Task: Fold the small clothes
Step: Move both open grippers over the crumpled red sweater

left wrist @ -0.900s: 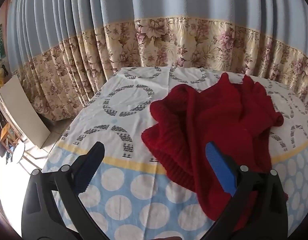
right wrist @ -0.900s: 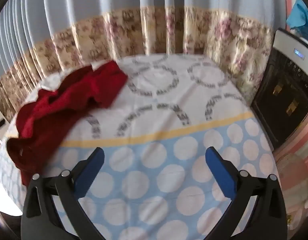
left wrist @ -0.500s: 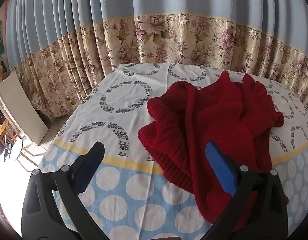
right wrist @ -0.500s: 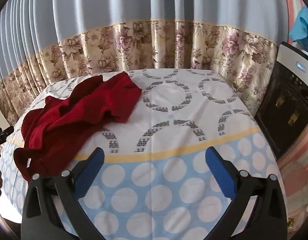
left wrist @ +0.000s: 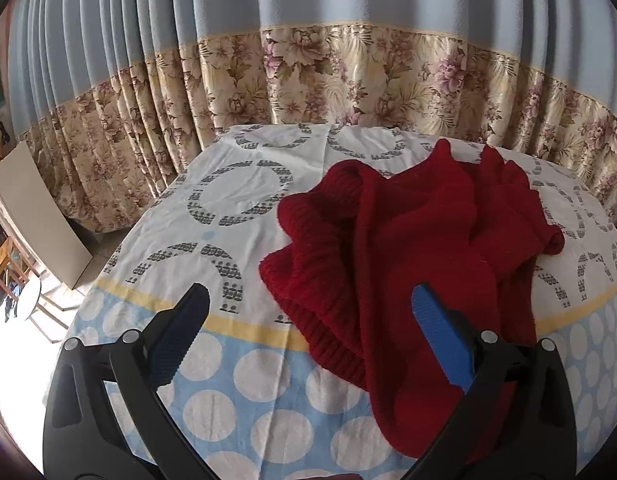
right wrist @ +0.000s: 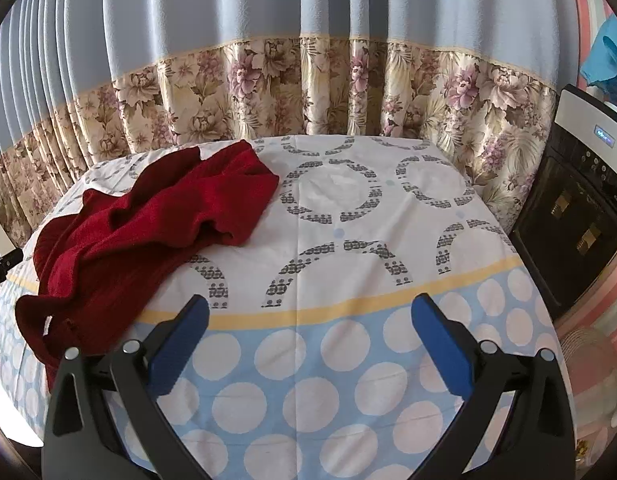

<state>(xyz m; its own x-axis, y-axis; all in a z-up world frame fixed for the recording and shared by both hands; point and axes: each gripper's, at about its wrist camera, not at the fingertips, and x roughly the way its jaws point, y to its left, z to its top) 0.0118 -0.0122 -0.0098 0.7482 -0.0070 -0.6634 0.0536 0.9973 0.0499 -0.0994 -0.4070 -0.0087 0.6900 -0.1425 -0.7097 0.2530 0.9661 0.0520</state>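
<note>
The red knit garment [left wrist: 420,248] lies crumpled on the left half of the table [right wrist: 348,208], one edge spilling over the near rim. Both the left claw [left wrist: 308,332] and the right claw [right wrist: 308,332] hover spread wide with nothing between their pads. The step in hand looks like spreading it flat first: best to pinch the ribbed hem with the left and a far corner with the right, through one layer only, then draw them apart toward the bare cloth

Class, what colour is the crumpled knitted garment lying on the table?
Deep red. The knitted garment shows best in the left wrist view, where its ribbed edge is clear.
</note>
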